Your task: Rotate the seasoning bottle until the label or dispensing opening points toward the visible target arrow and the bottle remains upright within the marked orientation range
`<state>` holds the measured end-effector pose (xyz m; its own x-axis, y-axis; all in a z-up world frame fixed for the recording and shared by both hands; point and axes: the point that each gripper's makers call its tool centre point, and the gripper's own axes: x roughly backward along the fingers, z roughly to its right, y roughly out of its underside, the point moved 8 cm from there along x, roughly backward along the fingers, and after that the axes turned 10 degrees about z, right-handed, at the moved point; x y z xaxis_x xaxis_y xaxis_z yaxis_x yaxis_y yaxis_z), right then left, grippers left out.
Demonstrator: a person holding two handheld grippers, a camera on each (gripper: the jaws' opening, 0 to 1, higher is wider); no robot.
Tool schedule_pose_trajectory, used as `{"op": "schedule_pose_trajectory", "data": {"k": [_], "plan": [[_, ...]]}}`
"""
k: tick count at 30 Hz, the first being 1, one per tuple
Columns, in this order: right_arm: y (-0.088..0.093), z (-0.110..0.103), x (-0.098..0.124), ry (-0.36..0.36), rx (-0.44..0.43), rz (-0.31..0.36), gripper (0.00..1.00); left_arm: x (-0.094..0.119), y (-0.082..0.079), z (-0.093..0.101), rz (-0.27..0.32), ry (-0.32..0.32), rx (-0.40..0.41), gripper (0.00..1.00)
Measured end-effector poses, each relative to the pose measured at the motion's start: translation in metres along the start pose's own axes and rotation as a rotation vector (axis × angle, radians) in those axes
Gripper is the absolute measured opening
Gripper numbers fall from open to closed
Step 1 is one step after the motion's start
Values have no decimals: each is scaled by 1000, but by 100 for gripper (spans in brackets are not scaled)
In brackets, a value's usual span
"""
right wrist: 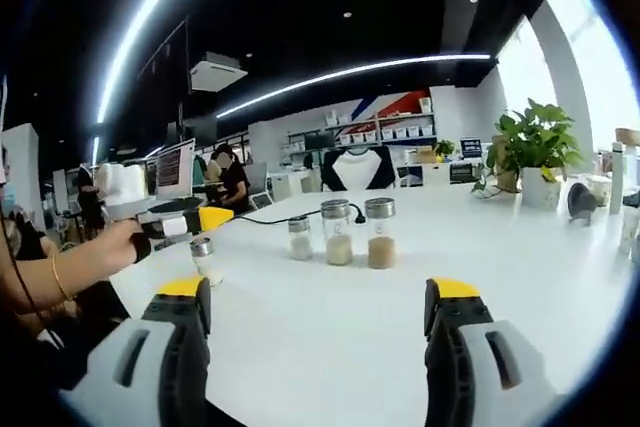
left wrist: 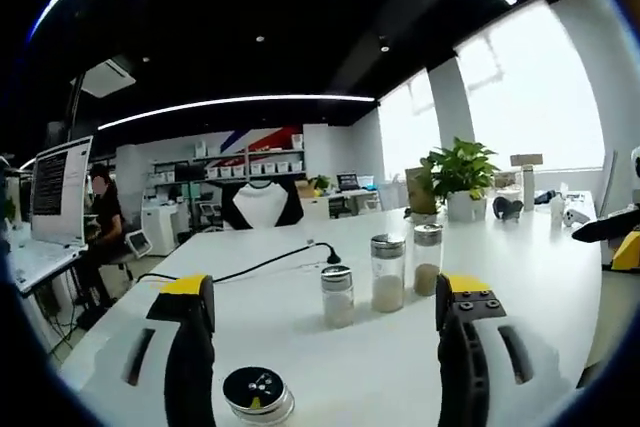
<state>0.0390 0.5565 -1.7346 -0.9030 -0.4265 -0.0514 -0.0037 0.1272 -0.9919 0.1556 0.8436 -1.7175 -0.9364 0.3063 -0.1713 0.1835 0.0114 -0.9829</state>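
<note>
Left gripper (left wrist: 325, 332): jaws stood wide apart, yellow-tipped, nothing between them; in the right gripper view it entered from the left (right wrist: 205, 219), held level by the person's hand (right wrist: 118, 242), bracelet on the wrist. Right gripper (right wrist: 320, 322): jaws likewise spread wide, gripping nothing.

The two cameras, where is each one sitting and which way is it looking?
Left gripper view: rides the left gripper, jaws wide apart, looking across the white table at three seasoning bottles; a fourth bottle sits close below.
Right gripper view: rides the right gripper, jaws apart, facing those bottles; the person's hand holds the left gripper above the fourth bottle.
Shared: table, bottles, potted plant.
</note>
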Motion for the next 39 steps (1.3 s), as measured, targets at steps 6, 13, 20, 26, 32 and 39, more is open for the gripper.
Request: {"op": "schedule_pose_trajectory", "data": {"k": [6, 13, 20, 26, 32, 39], "plan": [[5, 9, 1, 17, 88, -54, 89, -30, -4, 11, -11, 19, 13, 97], [4, 17, -1, 19, 91, -53, 88, -65, 2, 23, 11, 76, 4, 93], [-1, 25, -14, -21, 89, -16, 89, -90, 27, 24, -62, 76, 32, 93], [3, 23, -26, -48, 106, -62, 90, -117, 44, 18, -83, 41, 37, 88], [8, 22, -32, -65, 164, -94, 88, -135, 73, 13, -119, 38, 43, 75], [17, 26, -40, -70, 140, -115, 86, -149, 87, 11, -132, 43, 64, 66]]}}
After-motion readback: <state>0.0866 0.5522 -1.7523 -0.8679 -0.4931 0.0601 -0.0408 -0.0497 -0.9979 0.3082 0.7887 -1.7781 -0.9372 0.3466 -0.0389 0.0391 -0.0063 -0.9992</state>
